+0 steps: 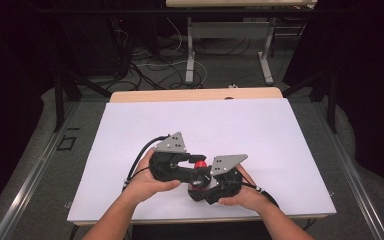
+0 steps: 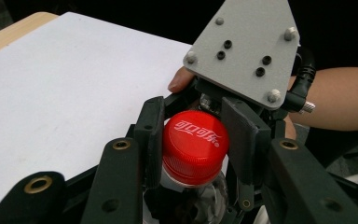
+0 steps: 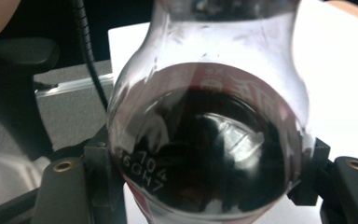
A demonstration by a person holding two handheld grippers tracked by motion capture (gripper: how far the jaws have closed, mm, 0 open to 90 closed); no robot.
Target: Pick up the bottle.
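My left gripper (image 1: pixel 196 161) sits a little left of the middle of the white board (image 1: pixel 130 130), toward its near edge, and its jaws point right. They are closed on the red cap (image 2: pixel 195 144) of the bottle (image 2: pixel 200 196) — in the left gripper view the two black pads (image 2: pixel 151 140) press the cap from either side, with the white lettering on top facing the camera and the clear neck dropping away below it. My left hand (image 1: pixel 147 185) wraps that gripper from the near side, forearm coming up from the near edge, the grey three-cornered plate on top.

In the high view the cap (image 1: pixel 200 163) shows as a small red spot right between the two tools, and the bottle under it is mostly hidden by them.

Just right of it, my right gripper (image 1: pixel 197 192) is turned left to meet the other, and its jaws are clamped on the bottle's body — in the right gripper view the bottle (image 3: pixel 209 140) bulges between the two jaws, clear at the shoulder, dark lower down, with printed code characters on the plastic. My right hand (image 1: pixel 242 192) holds the gripper from the near right, its cable trailing off beside the wrist.
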